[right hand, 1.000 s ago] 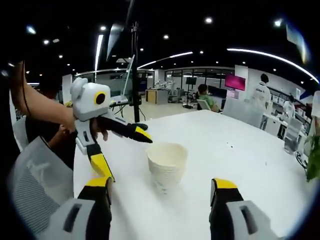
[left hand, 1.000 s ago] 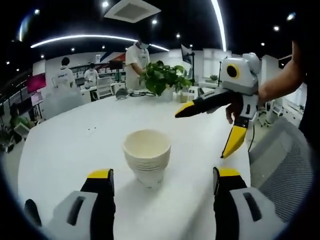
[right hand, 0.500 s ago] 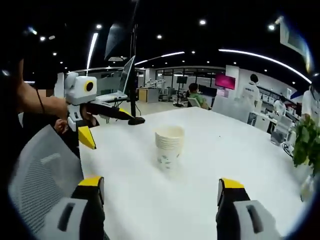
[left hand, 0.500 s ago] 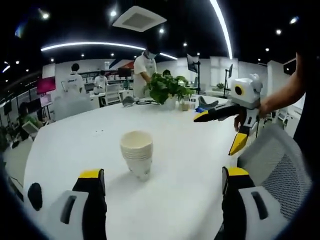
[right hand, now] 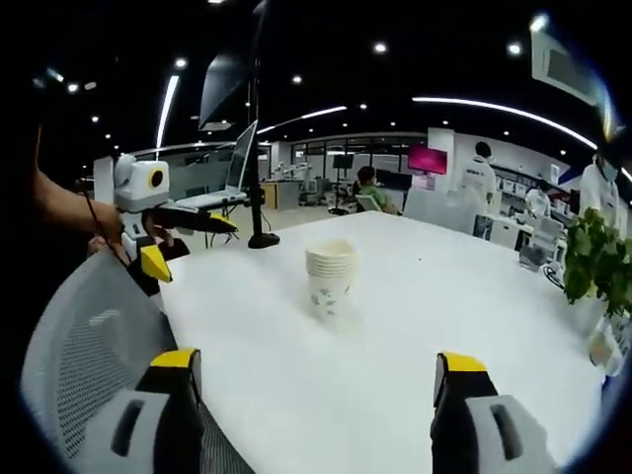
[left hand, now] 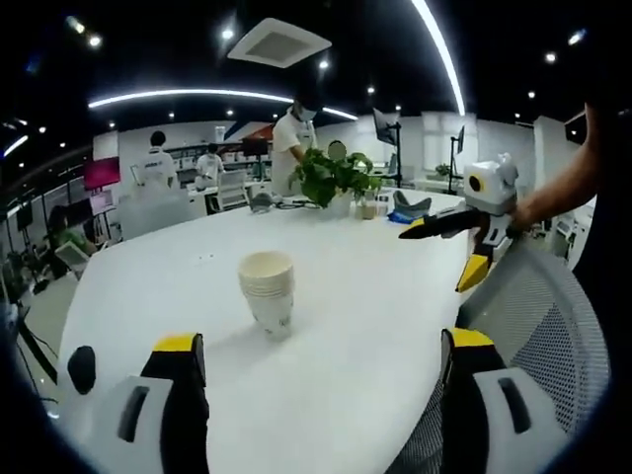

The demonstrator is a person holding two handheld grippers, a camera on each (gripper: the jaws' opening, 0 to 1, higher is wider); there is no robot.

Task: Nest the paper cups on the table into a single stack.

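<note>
In the left gripper view, my left gripper (left hand: 321, 380) rides low with its jaws spread wide and nothing between them. The stack of paper cups (left hand: 267, 289) stands upright on the white table (left hand: 365, 326), well ahead of the jaws and a little left of centre. My right gripper (left hand: 464, 247) hangs over the table's far edge beside a mesh chair (left hand: 538, 316), its jaws parted and holding nothing. A potted plant (left hand: 331, 176) sits farther back. I judge the nesting done, with no loose cup on the table; the thing to do well now is keep both grippers clear of the stack so it stays standing.

In the right gripper view, my right gripper (right hand: 316, 385) is wide apart and empty, the stack of paper cups (right hand: 330, 278) upright near the table's middle. My left gripper (right hand: 183, 242) sits off to the side, open. How many cups are nested I cannot count; the rims blur together. The table near the plant is cut off by the frame edge.
</note>
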